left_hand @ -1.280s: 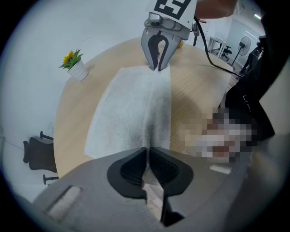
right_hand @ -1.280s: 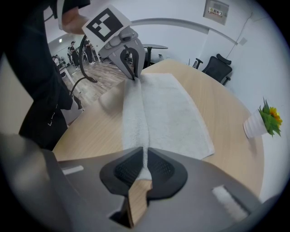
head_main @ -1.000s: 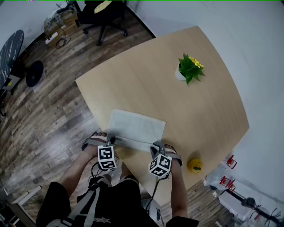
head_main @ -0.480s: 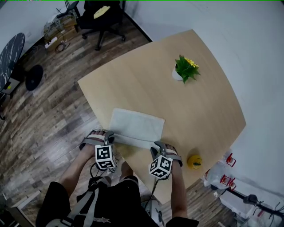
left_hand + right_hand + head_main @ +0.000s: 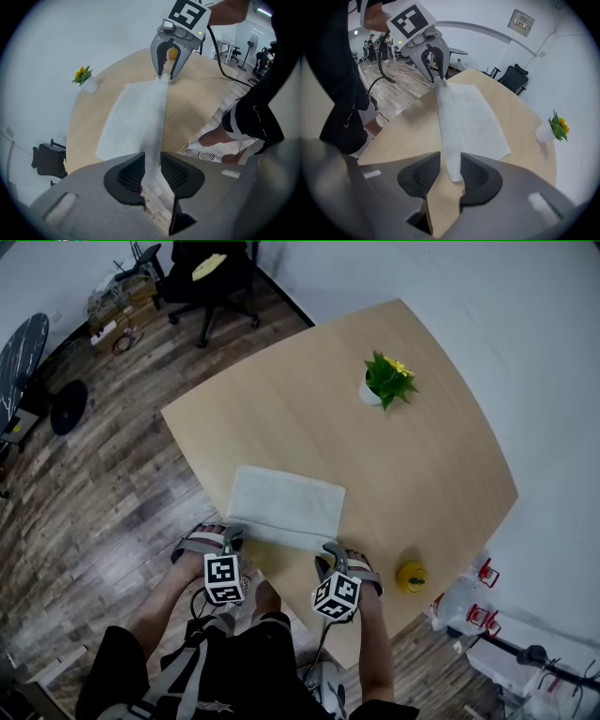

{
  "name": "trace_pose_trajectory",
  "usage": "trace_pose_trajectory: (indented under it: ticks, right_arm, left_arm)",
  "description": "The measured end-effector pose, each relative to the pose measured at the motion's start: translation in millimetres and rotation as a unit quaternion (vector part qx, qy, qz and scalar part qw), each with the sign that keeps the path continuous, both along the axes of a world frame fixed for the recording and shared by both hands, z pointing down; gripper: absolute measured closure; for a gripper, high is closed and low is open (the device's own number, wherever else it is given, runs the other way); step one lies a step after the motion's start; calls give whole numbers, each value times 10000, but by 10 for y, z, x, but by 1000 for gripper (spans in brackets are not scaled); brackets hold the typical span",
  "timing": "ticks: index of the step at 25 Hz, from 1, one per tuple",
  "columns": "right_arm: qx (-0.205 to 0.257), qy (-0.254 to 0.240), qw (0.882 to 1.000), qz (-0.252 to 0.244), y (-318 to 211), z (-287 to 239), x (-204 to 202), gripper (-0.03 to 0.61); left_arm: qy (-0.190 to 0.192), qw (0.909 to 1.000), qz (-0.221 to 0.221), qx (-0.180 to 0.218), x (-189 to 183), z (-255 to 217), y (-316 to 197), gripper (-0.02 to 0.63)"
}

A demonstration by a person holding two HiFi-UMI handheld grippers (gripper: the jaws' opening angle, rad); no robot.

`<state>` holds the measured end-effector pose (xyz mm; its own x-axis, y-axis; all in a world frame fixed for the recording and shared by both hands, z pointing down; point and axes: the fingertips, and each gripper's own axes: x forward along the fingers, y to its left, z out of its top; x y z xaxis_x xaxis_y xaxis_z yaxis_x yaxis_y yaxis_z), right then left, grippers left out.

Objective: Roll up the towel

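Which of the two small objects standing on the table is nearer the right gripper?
The yellow object by the table's near edge, just beside the right gripper; the potted plant stands far across the table.

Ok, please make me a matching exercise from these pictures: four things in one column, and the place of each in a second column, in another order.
Things: 1 towel; 2 potted plant; 3 small yellow object; 4 office chair.
Places: A on the wooden floor beyond the table; B at the table edge, beside the right gripper; C on the table's far part; D on the table, just ahead of the left gripper.
Pairs: 1-D; 2-C; 3-B; 4-A.
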<state>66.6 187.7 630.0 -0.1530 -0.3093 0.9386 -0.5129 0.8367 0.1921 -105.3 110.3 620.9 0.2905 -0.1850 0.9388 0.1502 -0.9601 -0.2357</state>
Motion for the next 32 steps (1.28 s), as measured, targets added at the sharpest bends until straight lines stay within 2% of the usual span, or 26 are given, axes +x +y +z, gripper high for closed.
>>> trace_pose_trajectory:
  ticks: [23,32]
  right_arm:
    - [-197,-39,9998,-72,-56,317,48,454]
    - [-107,48,9999,-14,-25,307,34,502]
  left_arm:
    - [-196,9994,117,-256,67,347,41,508]
    - [-174,9997,143,-23,49,335,52,554]
